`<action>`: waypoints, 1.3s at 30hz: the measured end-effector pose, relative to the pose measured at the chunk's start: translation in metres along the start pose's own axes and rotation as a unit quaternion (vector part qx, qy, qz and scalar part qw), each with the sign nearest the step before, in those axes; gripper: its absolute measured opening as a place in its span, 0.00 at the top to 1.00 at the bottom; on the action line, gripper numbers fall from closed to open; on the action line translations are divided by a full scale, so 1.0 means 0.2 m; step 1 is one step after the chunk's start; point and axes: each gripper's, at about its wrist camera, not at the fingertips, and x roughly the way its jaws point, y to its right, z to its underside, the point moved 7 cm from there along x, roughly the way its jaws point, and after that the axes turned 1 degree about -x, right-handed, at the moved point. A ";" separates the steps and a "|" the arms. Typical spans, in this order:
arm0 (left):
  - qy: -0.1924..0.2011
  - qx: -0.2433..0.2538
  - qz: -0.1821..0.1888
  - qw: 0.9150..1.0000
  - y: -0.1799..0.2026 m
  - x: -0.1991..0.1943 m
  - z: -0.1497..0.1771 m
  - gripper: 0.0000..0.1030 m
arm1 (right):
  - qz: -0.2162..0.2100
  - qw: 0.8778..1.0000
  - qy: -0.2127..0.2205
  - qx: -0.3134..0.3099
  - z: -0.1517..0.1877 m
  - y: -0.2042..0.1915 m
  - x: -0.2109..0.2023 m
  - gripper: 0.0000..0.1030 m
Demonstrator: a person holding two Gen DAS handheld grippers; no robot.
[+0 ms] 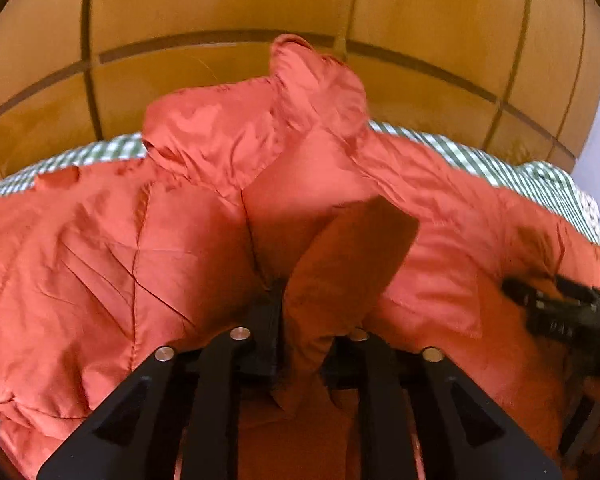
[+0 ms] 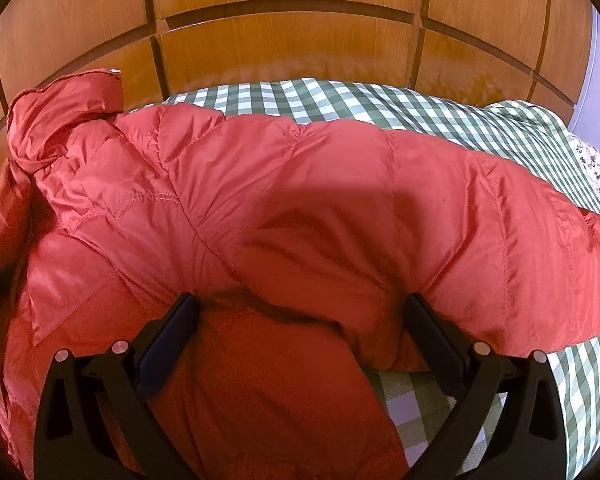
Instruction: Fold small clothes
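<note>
On the bed, over a green-and-white checked cover, a red quilted jacket lies spread out, puffy and creased, taking up most of the near side. Its hood is bunched up at the far edge of the bed, right against the wooden panelled headboard. A strip of bare checked cover shows between the jacket and the headboard, and more of it shows at the near right, under the jacket's hem.

The left gripper has its tongs drawn close together, and a fold of the red fabric stands up between them. The fabric fills the narrow gap, but I cannot tell whether the pads actually press on it or merely flank it. The view there is a little blurred. Off to the right edge of that view, the black tip of the other tool rests against the jacket.

The right gripper has its tongs spread wide, one finger on each side of a thick roll of the jacket near the near edge of the bed. The jacket bulges over and between them; the pads do not look pressed into it.

A bit of flowered cloth peeks out at the far right corner of the bed.
</note>
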 end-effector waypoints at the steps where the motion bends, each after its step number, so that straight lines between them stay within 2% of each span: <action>1: 0.002 0.001 0.010 1.000 0.01 -0.02 0.01 0.68 | 0.000 1.000 0.000 0.000 0.00 0.00 0.00 0.02; 2: 0.004 0.001 0.021 1.000 0.01 -0.05 0.02 0.55 | -0.001 1.000 0.000 0.001 0.00 0.00 0.00 0.02; 3: 0.006 0.001 0.035 0.999 0.02 -0.08 0.02 0.22 | -0.002 1.000 0.000 0.001 0.00 0.00 0.00 0.02; 4: 0.021 0.000 0.049 0.999 0.02 -0.15 0.03 0.09 | 0.000 1.000 0.000 0.001 0.00 0.00 0.00 0.02; 7: 0.099 -0.016 0.045 0.994 -0.06 -0.39 0.04 0.06 | 0.002 1.000 -0.001 -0.002 0.00 0.00 0.00 0.02; 9: 0.117 -0.046 0.034 0.992 -0.17 -0.49 0.06 0.05 | -0.001 1.000 -0.004 -0.001 0.01 0.00 0.00 0.02; 11: 0.121 -0.093 0.012 0.988 -0.33 -0.58 0.11 0.05 | -0.006 1.000 -0.008 0.002 0.01 0.01 0.01 0.02; 14: 0.123 -0.152 -0.054 0.979 -0.59 -0.65 0.22 0.08 | -0.009 1.000 -0.015 0.004 0.00 0.01 0.01 0.02; 16: 0.111 -0.180 -0.099 0.972 -0.73 -0.65 0.33 0.21 | -0.004 1.000 -0.027 -0.002 -0.01 0.00 0.01 0.02; 17: 0.102 -0.197 -0.106 0.969 -0.79 -0.65 0.38 0.21 | 0.010 1.000 -0.026 -0.008 -0.03 -0.01 -0.02 0.02; 18: 0.097 -0.217 -0.101 0.966 -0.82 -0.63 0.42 0.21 | 0.011 1.000 -0.008 -0.009 -0.06 -0.04 -0.08 0.05; 19: 0.099 -0.247 -0.086 0.960 -0.87 -0.64 0.47 0.21 | -0.017 0.999 0.028 -0.009 -0.10 -0.11 -0.17 0.05; 21: 0.112 -0.265 -0.076 0.955 -0.90 -0.66 0.49 0.21 | -0.079 0.995 0.053 -0.017 -0.12 -0.26 -0.28 0.05; 23: 0.108 -0.262 -0.071 0.956 -0.89 -0.64 0.49 0.21 | -0.171 0.984 0.032 -0.033 -0.11 -0.49 -0.33 0.05; 25: 0.090 -0.256 -0.060 0.961 -0.89 -0.61 0.48 0.21 | -0.242 0.969 -0.011 -0.043 -0.08 -0.69 -0.30 0.08; 27: 0.076 -0.268 -0.048 0.959 -0.90 -0.57 0.48 0.21 | -0.265 0.963 -0.044 -0.033 -0.05 -0.80 -0.22 0.17; 28: 0.074 -0.281 -0.036 0.956 -0.91 -0.56 0.49 0.21 | -0.270 0.961 -0.062 -0.024 -0.04 -0.84 -0.18 0.31; 30: 0.078 -0.298 -0.018 0.951 -0.93 -0.55 0.51 0.20 | -0.296 0.951 -0.089 -0.005 -0.02 -0.91 -0.11 0.72; 31: 0.080 -0.303 -0.011 0.949 -0.93 -0.55 0.52 0.20 | -0.320 0.942 -0.102 0.001 -0.01 -0.95 -0.10 0.81; 32: 0.081 -0.305 -0.008 0.949 -0.93 -0.56 0.52 0.20 | -0.324 0.941 -0.099 0.005 -0.02 -0.95 -0.10 0.85; 33: 0.082 -0.306 -0.007 0.948 -0.93 -0.56 0.52 0.20 | -0.324 0.942 -0.084 0.008 -0.05 -0.93 -0.12 0.94; 36: 0.080 -0.308 -0.006 0.948 -0.93 -0.56 0.52 0.20 | -0.291 0.956 -0.020 0.022 -0.14 -0.80 -0.16 0.99; 38: 0.068 -0.316 -0.017 0.946 -0.94 -0.56 0.52 0.20 | -0.263 0.964 -0.010 0.030 -0.13 -0.71 -0.12 1.00; 39: 0.060 -0.320 -0.022 0.945 -0.95 -0.55 0.51 0.20 | -0.261 0.964 -0.019 0.036 -0.11 -0.68 -0.09 1.00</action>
